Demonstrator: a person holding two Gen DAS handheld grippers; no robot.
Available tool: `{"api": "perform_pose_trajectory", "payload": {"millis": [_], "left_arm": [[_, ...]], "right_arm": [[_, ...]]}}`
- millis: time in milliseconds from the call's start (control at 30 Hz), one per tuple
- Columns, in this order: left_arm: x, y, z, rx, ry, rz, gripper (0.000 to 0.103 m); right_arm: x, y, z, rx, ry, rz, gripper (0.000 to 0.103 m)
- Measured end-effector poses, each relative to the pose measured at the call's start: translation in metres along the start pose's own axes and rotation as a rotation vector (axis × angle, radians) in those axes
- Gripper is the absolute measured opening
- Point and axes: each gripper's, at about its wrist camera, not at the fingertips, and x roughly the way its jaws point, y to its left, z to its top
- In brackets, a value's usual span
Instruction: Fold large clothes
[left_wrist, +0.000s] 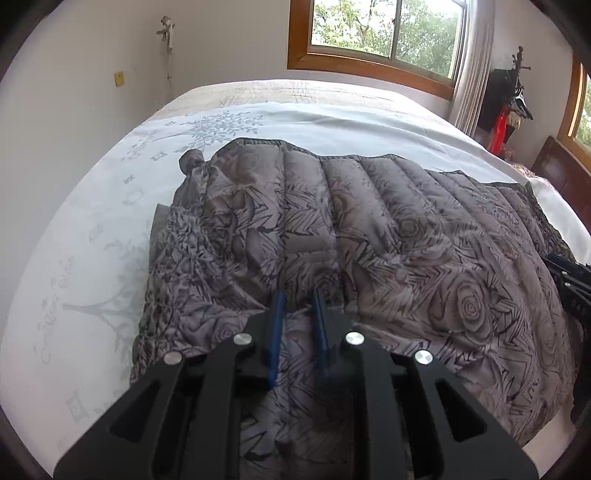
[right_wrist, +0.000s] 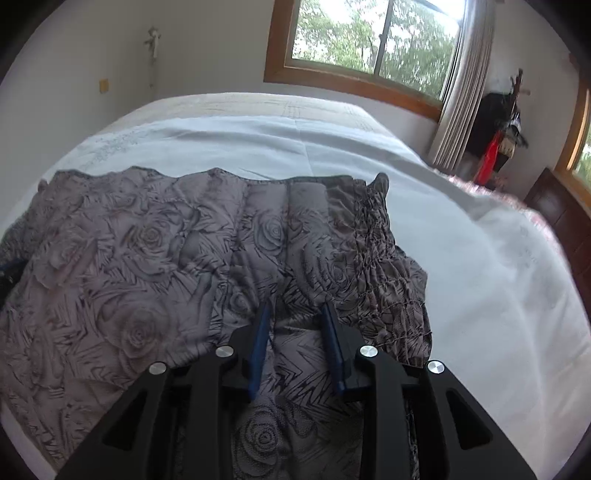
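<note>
A grey quilted jacket with a rose print (left_wrist: 369, 240) lies spread across the white bed; it also shows in the right wrist view (right_wrist: 147, 258). My left gripper (left_wrist: 299, 299) has its blue fingers partly closed with a fold of the jacket's near edge between them. My right gripper (right_wrist: 295, 310) stands likewise, its blue fingers a little wider apart with jacket fabric between them, near the gathered elastic cuff (right_wrist: 384, 266). The right gripper's black body (left_wrist: 572, 288) shows at the right edge of the left wrist view.
The white bedsheet (left_wrist: 92, 240) with a grey tree print extends left and beyond the jacket. A wooden-framed window (left_wrist: 380, 37), a curtain (left_wrist: 472, 66) and a coat rack with dark and red items (left_wrist: 506, 110) stand behind the bed. A dark wooden headboard (right_wrist: 561, 210) is at the right.
</note>
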Motion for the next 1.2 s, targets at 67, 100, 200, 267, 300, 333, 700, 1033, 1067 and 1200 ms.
{"api": "perform_pose_trajectory", "payload": {"millis": [67,100,200,267,300,333,700,1033,1067,1200], "left_arm": [[-0.002,0.004,0.005,-0.018,0.015,-0.019,0.017],[-0.005,0.005,0.007,-0.019,0.025,-0.026,0.017],[-0.017,0.017,0.019,-0.036,0.031,-0.028,0.024],[-0.028,0.03,0.027,-0.05,0.025,-0.001,0.051],[-0.032,0.038,0.031,-0.058,0.025,0.011,0.056],[-0.034,0.044,0.034,-0.062,0.031,0.014,0.066],[0.009,0.096,0.031,-0.2,0.268,-0.126,0.079],[0.03,0.091,0.024,-0.219,0.269,-0.193,0.094],[0.031,0.092,0.023,-0.228,0.261,-0.202,0.094],[0.032,0.084,0.021,-0.216,0.241,-0.243,0.094]], "right_arm": [[-0.001,-0.011,0.004,0.037,0.017,0.06,0.029],[-0.002,-0.017,0.007,0.054,0.028,0.087,0.029],[-0.015,-0.038,0.016,0.111,0.026,0.162,0.034],[-0.029,-0.054,0.021,0.128,-0.008,0.134,0.047],[-0.034,-0.062,0.024,0.135,-0.017,0.118,0.059],[-0.038,-0.067,0.026,0.144,-0.02,0.112,0.068],[0.01,-0.1,0.02,0.224,0.175,0.28,0.083],[0.033,-0.104,0.006,0.273,0.238,0.368,0.093],[0.035,-0.105,0.005,0.281,0.241,0.377,0.094],[0.038,-0.102,0.006,0.275,0.24,0.396,0.093]]}}
